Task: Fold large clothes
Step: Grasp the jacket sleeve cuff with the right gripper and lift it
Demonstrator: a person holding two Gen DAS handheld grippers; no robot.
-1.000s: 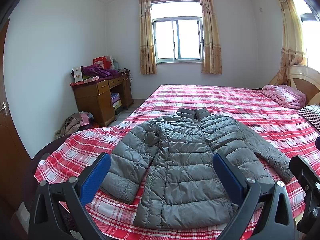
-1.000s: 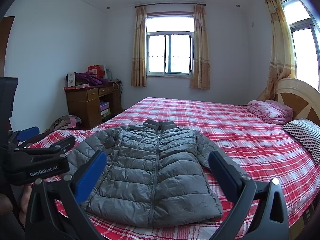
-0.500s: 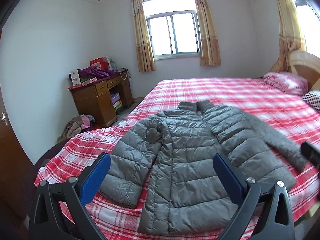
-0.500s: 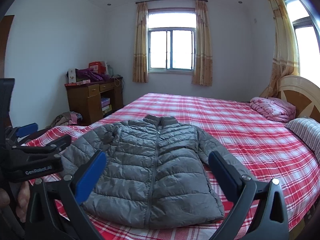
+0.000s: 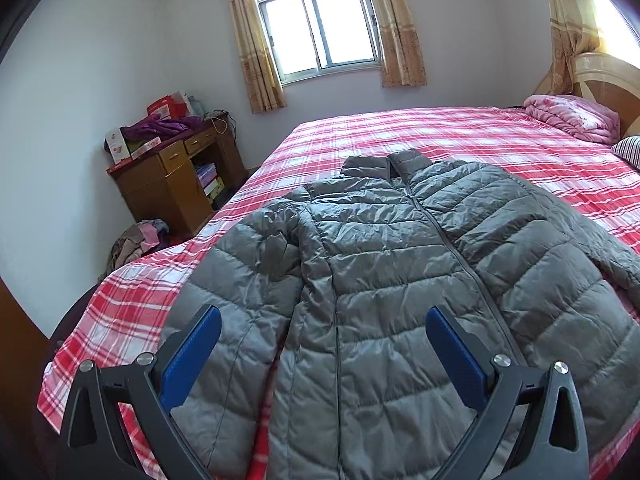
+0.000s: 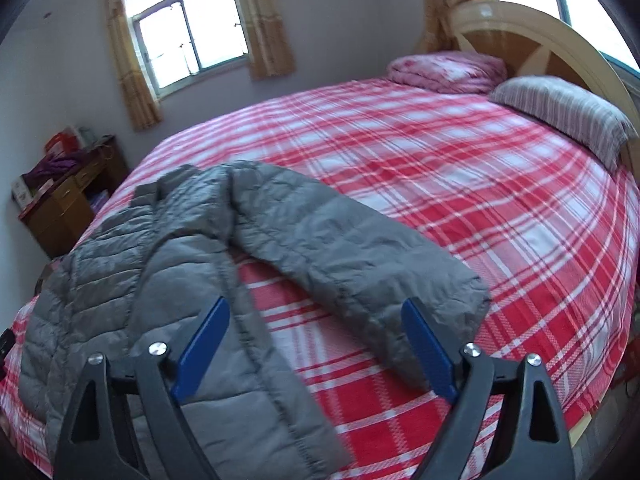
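1. My left claw (image 5: 322,342) is spread wide and holds nothing, above the jacket (image 5: 400,280) front near its hem.
2. My right claw (image 6: 316,338) gapes empty over the jacket's outstretched sleeve (image 6: 360,256).
3. The jacket lies flat on the bed (image 6: 500,200).

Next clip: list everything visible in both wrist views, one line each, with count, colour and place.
puffer jacket: 1, grey, flat on the bed's near end, zipped
bed sheet: 1, red-white plaid, covering the bed
folded quilt: 1, pink, by the headboard
pillow: 1, grey striped, by the headboard
headboard: 1, cream and wood, bed's far right
desk: 1, brown wood, left wall, cluttered top
clothes pile: 1, mixed colours, floor beside desk
window: 1, curtained, far wall
left hand-held gripper: 1, black with blue pads, open above jacket
right hand-held gripper: 1, same, open above the sleeve
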